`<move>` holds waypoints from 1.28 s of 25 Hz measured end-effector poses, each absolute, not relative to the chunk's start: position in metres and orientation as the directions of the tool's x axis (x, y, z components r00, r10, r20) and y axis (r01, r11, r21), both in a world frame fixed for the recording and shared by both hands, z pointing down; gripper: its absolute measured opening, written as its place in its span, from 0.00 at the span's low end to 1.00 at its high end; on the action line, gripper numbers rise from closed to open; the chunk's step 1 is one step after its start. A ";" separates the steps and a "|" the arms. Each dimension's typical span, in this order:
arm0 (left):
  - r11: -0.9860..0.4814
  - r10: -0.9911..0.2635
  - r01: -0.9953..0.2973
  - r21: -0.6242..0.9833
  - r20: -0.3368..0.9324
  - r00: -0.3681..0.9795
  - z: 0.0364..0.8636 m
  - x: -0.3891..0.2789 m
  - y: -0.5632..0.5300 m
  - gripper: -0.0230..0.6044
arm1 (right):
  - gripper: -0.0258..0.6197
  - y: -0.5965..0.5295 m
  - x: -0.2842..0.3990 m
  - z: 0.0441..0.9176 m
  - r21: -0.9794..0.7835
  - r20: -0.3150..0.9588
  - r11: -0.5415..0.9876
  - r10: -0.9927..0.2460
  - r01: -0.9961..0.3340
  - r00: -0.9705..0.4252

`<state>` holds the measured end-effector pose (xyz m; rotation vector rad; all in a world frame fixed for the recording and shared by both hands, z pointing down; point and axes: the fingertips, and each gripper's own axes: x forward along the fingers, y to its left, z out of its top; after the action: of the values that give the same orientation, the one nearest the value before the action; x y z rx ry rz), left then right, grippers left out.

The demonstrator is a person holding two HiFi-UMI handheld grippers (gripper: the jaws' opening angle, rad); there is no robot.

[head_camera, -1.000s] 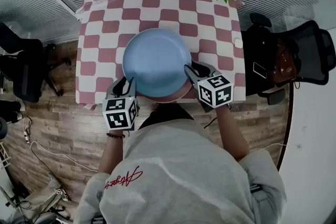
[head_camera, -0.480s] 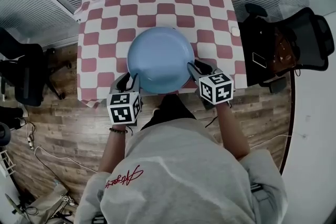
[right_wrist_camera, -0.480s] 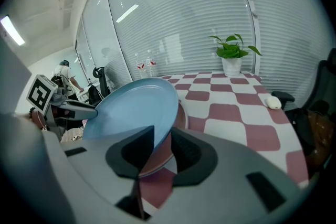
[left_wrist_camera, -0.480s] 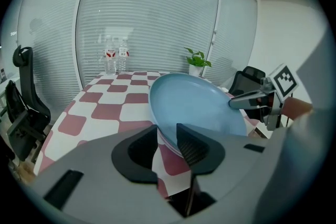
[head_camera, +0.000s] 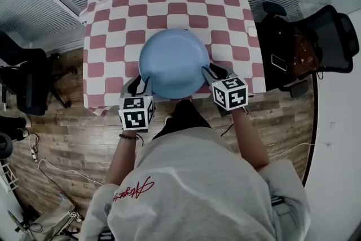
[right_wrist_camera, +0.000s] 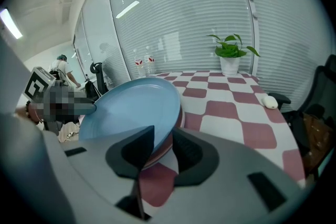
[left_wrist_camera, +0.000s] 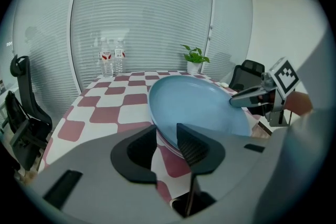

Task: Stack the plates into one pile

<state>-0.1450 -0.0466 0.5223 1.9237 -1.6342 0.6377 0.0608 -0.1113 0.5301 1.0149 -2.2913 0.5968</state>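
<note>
The round pale-blue plate [head_camera: 174, 62] lies on top of a reddish-pink plate [right_wrist_camera: 180, 115], whose rim peeks out beneath it, over the near middle of the red-and-white checked counter [head_camera: 113, 36]. The left gripper [head_camera: 141, 83] pinches its near-left rim in its jaws, and the right gripper [head_camera: 210, 71] clamps the near-right rim. Whether the pile rests on the counter cannot be told. The step looks like settling the stacked pair. Next, both sides need lowering evenly before the jaws let go together.
</note>
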 end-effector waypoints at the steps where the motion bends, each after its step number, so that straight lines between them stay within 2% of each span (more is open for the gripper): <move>1: -0.131 -0.735 -0.988 0.083 0.660 0.153 0.523 -0.144 -0.047 0.23 | 0.20 -0.112 0.061 0.531 -0.168 0.646 0.614 -0.522 -0.771 -0.557; 20: -0.168 -0.725 -0.985 0.032 0.673 0.145 0.533 -0.140 -0.051 0.25 | 0.21 -0.113 0.066 0.538 -0.147 0.653 0.603 -0.536 -0.784 -0.534; 32: -0.217 -0.738 -0.976 0.000 0.654 0.164 0.532 -0.140 -0.053 0.27 | 0.22 -0.117 0.066 0.536 -0.067 0.661 0.629 -0.553 -0.775 -0.506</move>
<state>-0.1395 -0.0529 0.5320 2.0236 -1.6231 0.7537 0.0658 -0.1169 0.5359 1.0346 -2.2462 0.4778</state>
